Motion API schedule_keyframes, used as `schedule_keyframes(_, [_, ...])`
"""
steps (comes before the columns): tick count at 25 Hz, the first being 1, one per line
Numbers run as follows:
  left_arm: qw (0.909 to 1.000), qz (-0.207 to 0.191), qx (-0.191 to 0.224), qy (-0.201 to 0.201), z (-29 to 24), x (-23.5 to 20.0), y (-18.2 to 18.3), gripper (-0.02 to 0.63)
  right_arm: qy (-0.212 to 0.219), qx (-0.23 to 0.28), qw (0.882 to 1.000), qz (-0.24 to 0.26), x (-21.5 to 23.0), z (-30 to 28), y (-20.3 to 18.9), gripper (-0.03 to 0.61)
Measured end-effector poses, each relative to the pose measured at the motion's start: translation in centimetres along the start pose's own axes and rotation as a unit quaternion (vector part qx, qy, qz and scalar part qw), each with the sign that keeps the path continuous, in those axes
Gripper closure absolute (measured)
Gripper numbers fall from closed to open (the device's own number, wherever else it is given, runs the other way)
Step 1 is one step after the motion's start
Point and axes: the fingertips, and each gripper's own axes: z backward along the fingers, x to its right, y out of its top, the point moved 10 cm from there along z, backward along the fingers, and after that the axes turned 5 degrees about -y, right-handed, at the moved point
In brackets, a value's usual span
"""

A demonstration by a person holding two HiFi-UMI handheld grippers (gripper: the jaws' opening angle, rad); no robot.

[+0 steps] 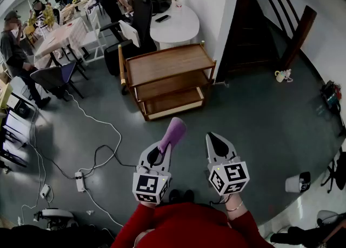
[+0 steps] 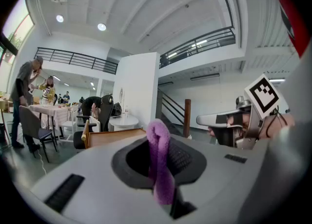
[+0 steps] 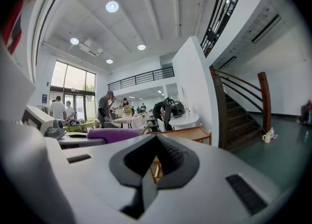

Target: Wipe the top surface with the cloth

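The left gripper (image 1: pixel 164 147) fingers are clamping the purple cloth (image 1: pixel 174 132), which is projecting past their tips; the right gripper (image 1: pixel 212 135) fingers are resting together, empty.

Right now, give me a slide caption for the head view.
Facing a wooden cart, left gripper clamping a purple cloth, right gripper empty.

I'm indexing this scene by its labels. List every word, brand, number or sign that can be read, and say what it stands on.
No readable words, brands or numbers in any view.
Cube on the left tool: black-and-white square markers only, no letters.
Cube on the right tool: the same, no letters.
Purple cloth and wooden cart: no print visible.
Items on the round white table: too small to read.
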Motion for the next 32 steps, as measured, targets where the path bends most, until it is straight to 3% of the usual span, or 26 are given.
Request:
schedule_keyframes(21, [0.9999, 0.007, -0.014, -0.001, -0.4, -0.5, -0.6, 0.56, 0.019, -0.012, 1.0, -0.005, -0.1, -0.6, -0.7, 0.568])
schedule_keyframes(32, [0.9998, -0.011, -0.01, -0.016, -3.6, -3.3, -0.5, 0.56, -0.044, -0.022, 0.999, -0.021, 1.8, -3.0, -0.8, 0.568])
